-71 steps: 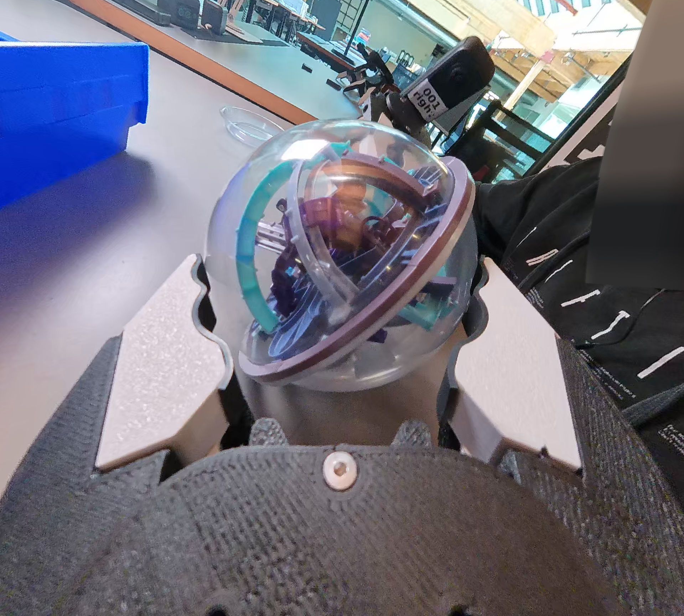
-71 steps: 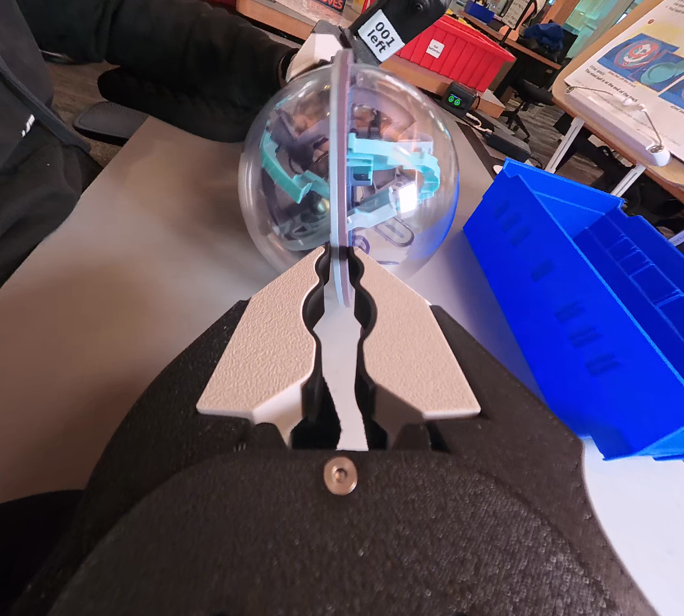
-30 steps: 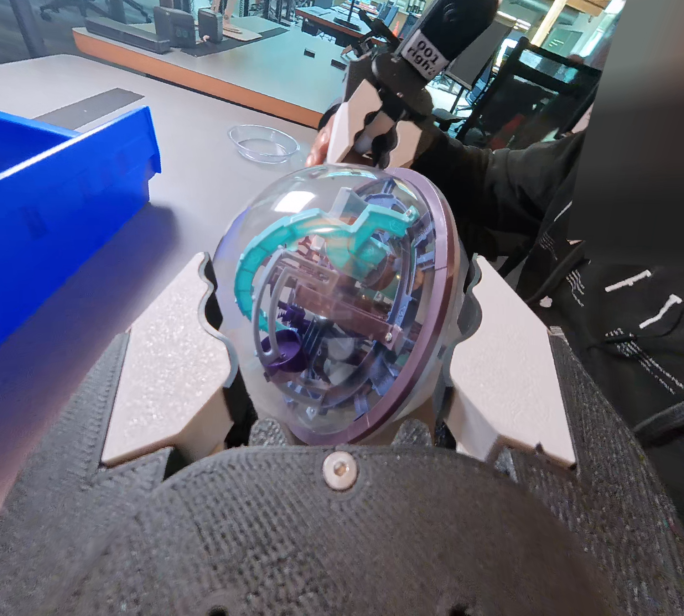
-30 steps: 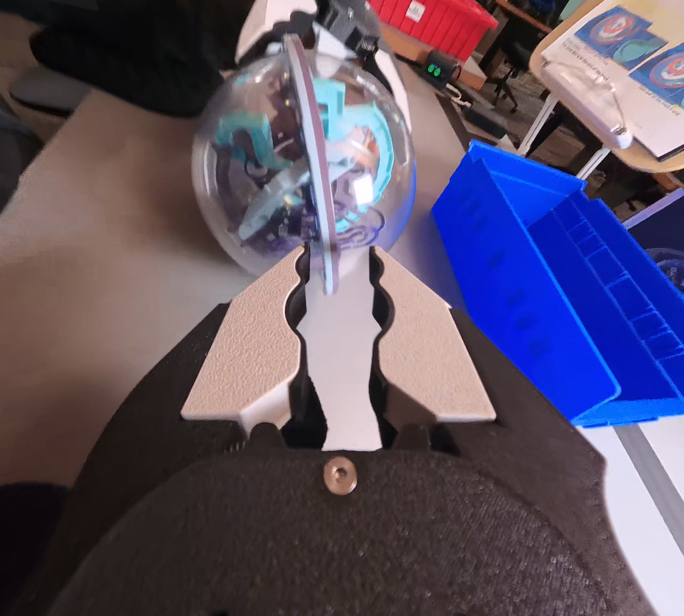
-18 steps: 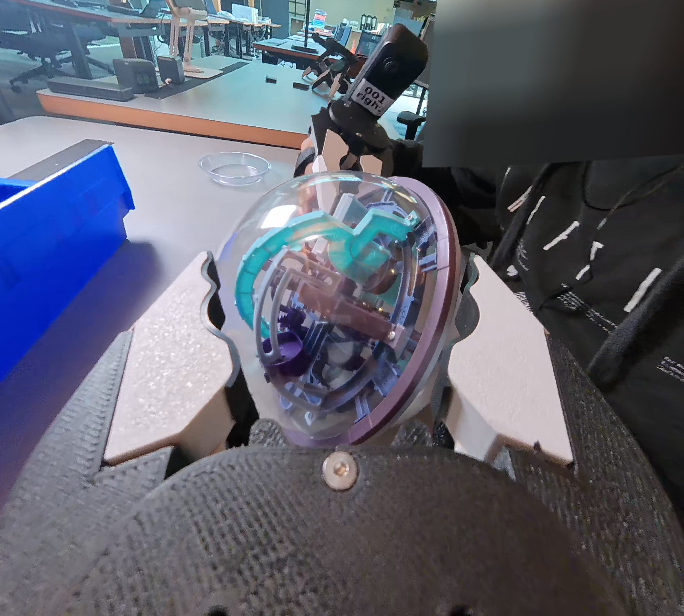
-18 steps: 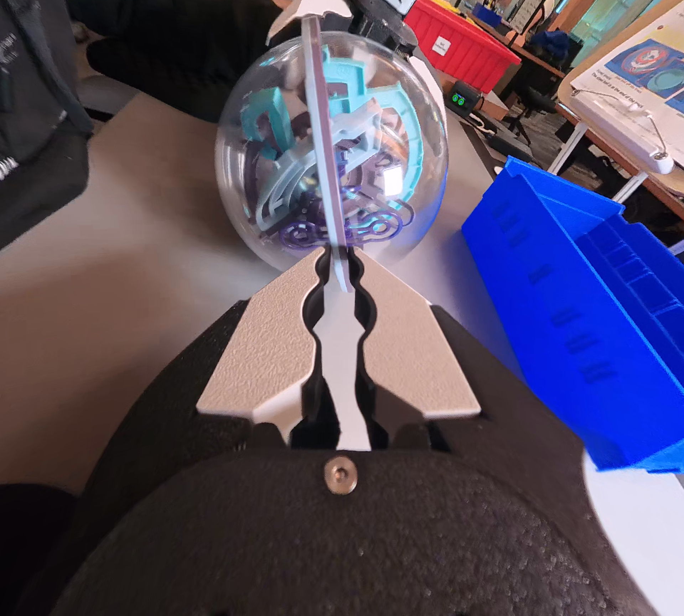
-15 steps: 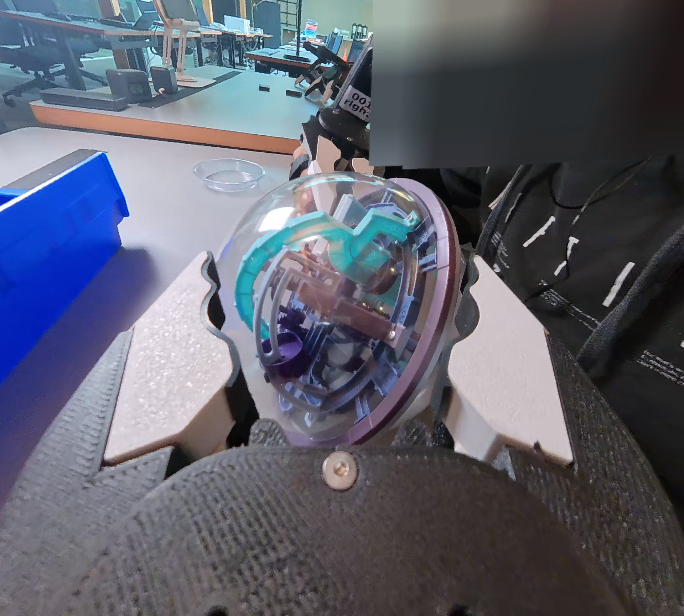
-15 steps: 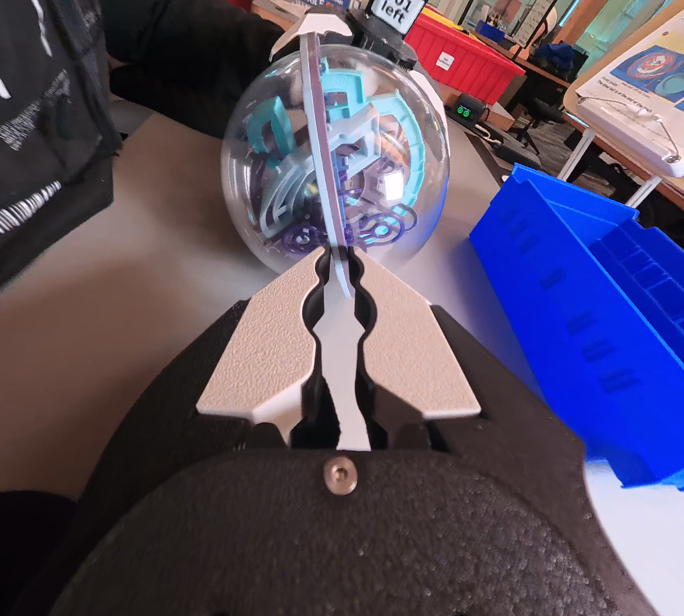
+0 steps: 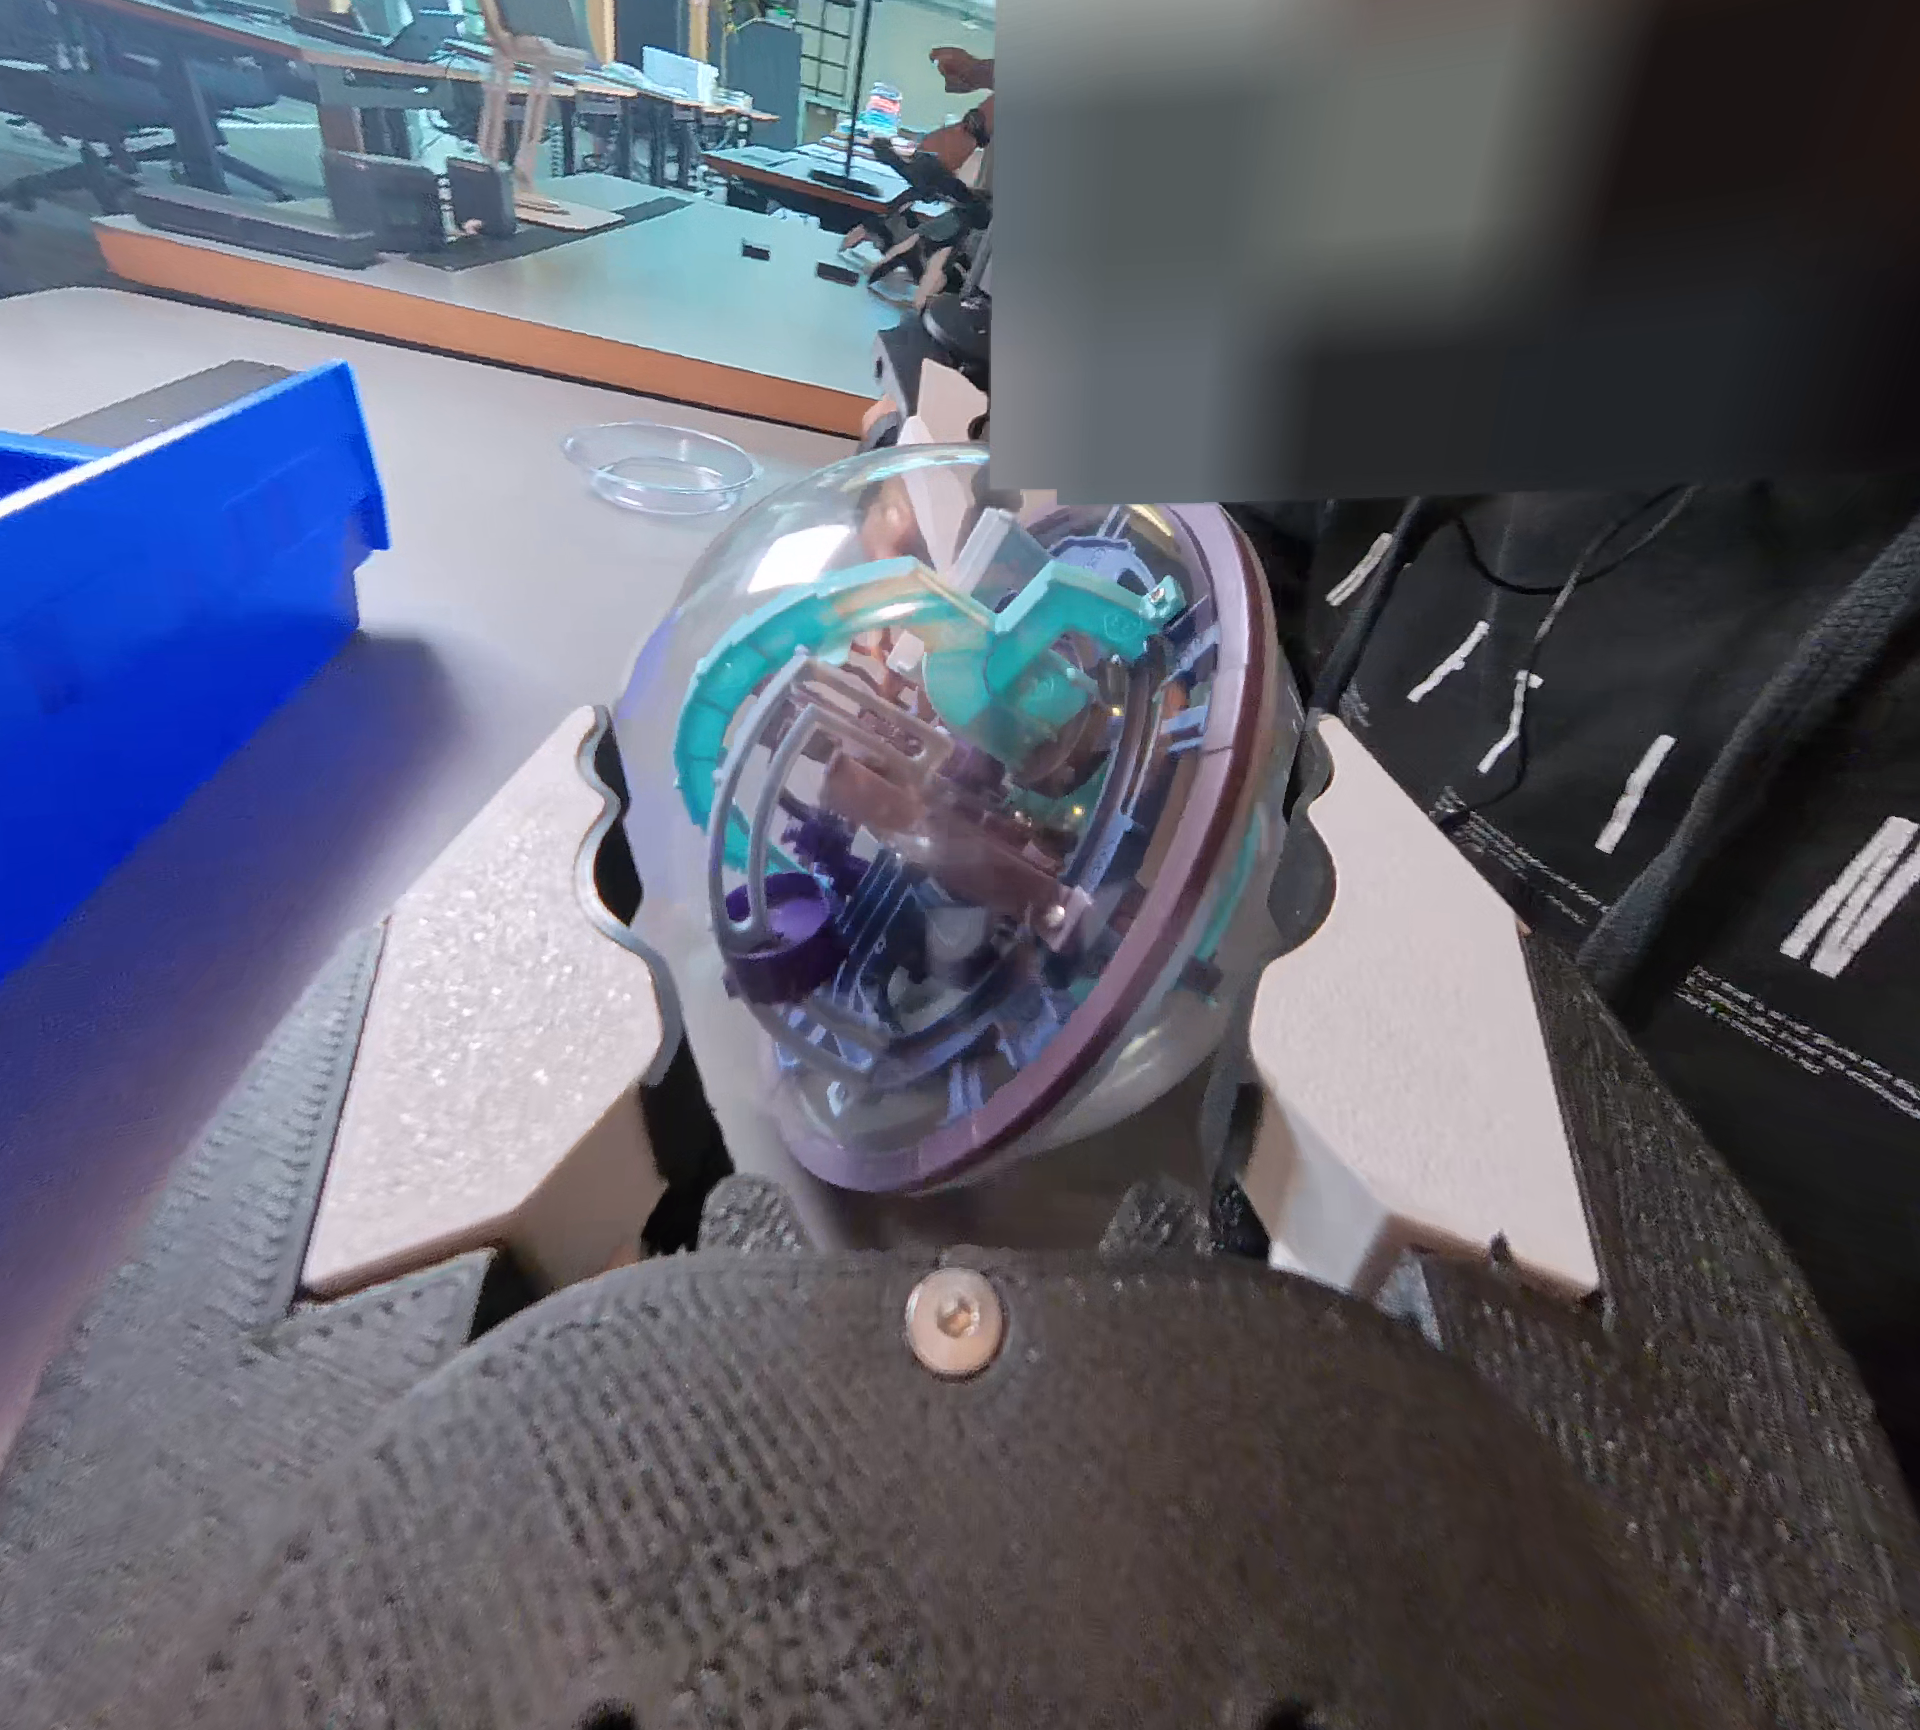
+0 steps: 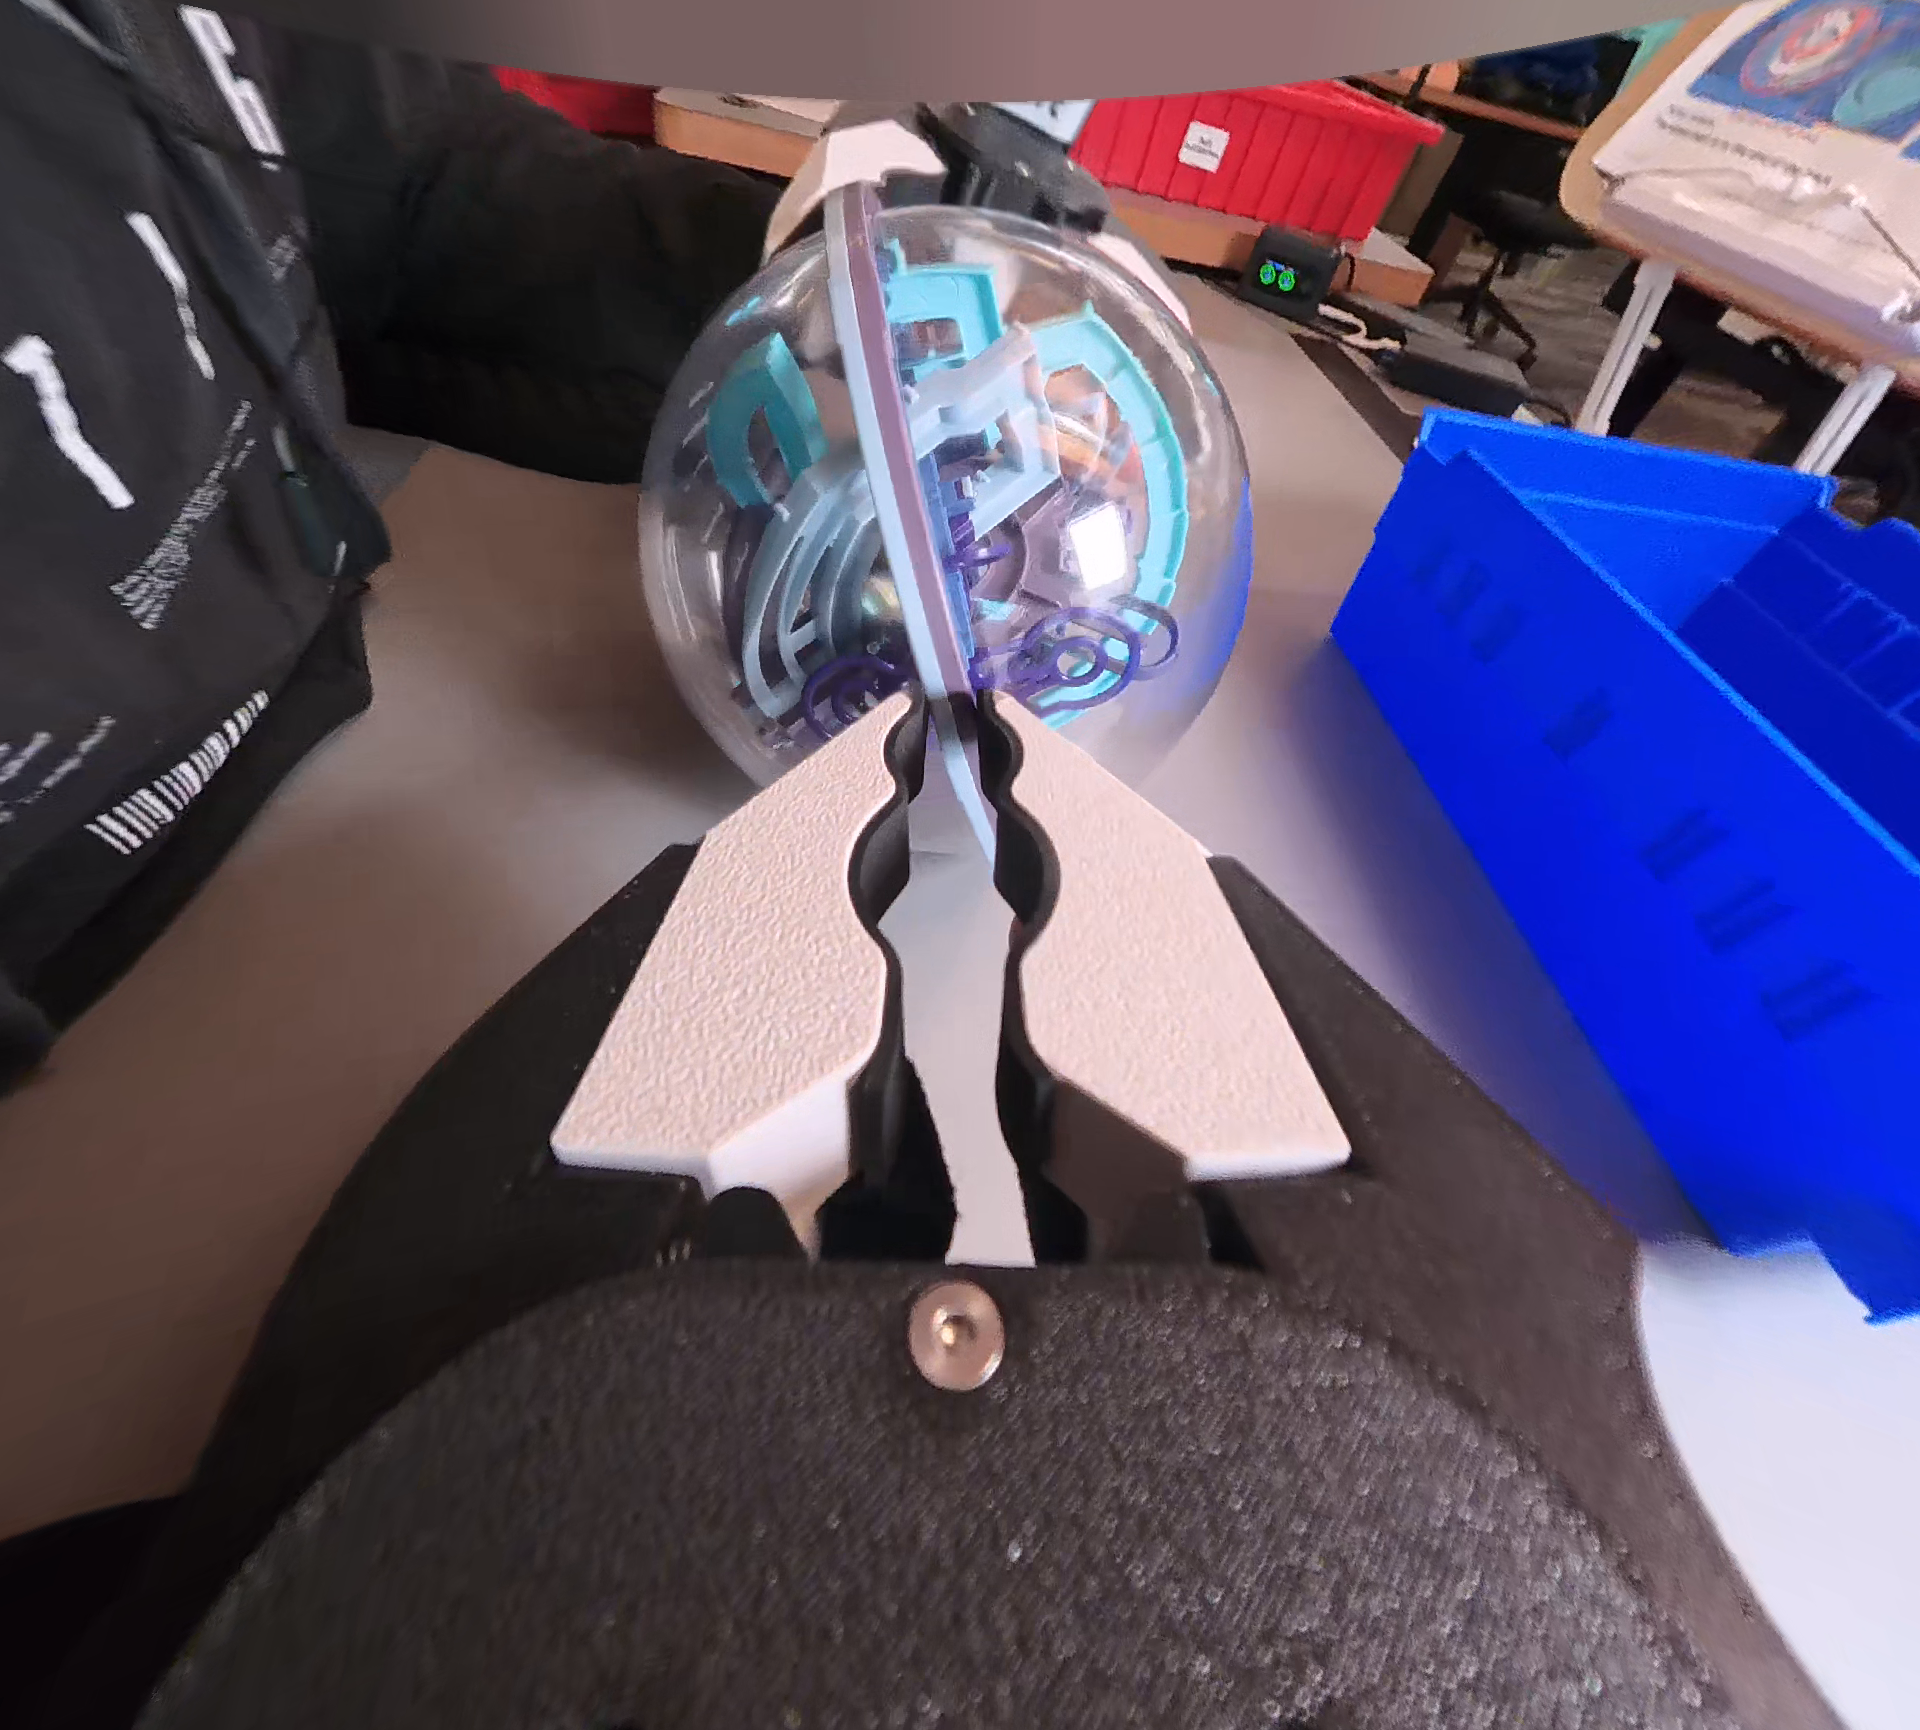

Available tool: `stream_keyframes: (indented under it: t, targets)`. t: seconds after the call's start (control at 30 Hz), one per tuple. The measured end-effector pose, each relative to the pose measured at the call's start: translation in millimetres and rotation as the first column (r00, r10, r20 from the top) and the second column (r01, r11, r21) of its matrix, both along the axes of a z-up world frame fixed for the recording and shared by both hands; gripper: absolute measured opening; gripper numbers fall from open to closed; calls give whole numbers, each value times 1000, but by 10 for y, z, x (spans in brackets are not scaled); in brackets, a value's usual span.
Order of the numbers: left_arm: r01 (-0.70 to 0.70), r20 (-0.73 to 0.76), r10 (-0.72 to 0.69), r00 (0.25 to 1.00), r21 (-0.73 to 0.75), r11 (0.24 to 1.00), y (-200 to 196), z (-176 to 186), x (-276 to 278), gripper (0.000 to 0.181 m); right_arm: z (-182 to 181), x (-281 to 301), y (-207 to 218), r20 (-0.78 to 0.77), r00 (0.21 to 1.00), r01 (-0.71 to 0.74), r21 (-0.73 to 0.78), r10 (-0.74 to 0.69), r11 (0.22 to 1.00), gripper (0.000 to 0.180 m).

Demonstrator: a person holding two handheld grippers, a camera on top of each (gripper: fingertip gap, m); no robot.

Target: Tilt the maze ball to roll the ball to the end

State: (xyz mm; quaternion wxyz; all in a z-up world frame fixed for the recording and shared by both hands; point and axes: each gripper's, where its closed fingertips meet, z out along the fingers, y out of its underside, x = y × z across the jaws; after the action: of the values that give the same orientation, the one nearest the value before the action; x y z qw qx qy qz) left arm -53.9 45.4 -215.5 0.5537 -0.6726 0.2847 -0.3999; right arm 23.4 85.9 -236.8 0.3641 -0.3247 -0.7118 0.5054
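The maze ball is a clear sphere with teal, grey and purple tracks inside and a purple rim around its middle. My left gripper is shut on the sphere, one finger on each side. My right gripper is shut on the purple rim at the near side of the maze ball. The rim leans top-left in the right wrist view. Each gripper shows partly behind the ball in the other's view, the right gripper and the left gripper. I cannot pick out the small ball inside.
A blue bin stands on the grey table, at the right in the right wrist view. A clear round dish lies farther back. A person's black sweater is close beside the ball. Red bins stand behind.
My left gripper has closed on the ball, which stood loose between its fingers at first. Both grippers have turned the ball since; in the last half second the rim tipped a little further.
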Motion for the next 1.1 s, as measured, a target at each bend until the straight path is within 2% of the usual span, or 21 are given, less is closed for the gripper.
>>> stream_keyframes:
  t: [0.13,0.2,0.43,0.5,0.6,0.7,0.77,0.9,1.0,1.1]
  targets:
    - [-116,-57,116,992,5,993,58,100,-133,111,4,-50,60,58,997,53,-38,-51,998,7]
    - [-160,-96,160,982,7,987,68,163,-141,113,29,-79,72,84,994,78,-59,-73,995,7]
    - [-291,-253,290,923,33,956,2,120,42,141,119,-144,9,160,976,161,-93,-145,983,8]
    - [-350,-278,350,895,51,935,-11,68,75,145,128,-152,-11,182,969,192,-110,-170,975,8]
    - [-433,-388,440,810,111,895,14,-102,81,153,135,-153,-54,207,958,229,-134,-199,964,8]
    - [-479,-478,493,727,162,863,67,-221,49,158,150,-174,-101,237,944,273,-181,-228,945,8]
    - [-485,-514,496,700,168,858,88,-255,6,157,165,-193,-143,264,933,305,-214,-246,928,9]
    - [-409,-488,410,771,114,905,36,-224,-22,155,207,-210,-272,263,928,324,-227,-262,918,8]
    - [-319,-431,307,849,45,947,-15,-178,-48,152,257,-233,-367,259,931,320,-235,-258,918,8]
    - [-208,-408,186,894,-9,978,-43,-178,-83,150,320,-259,-477,243,943,288,-241,-230,927,8]
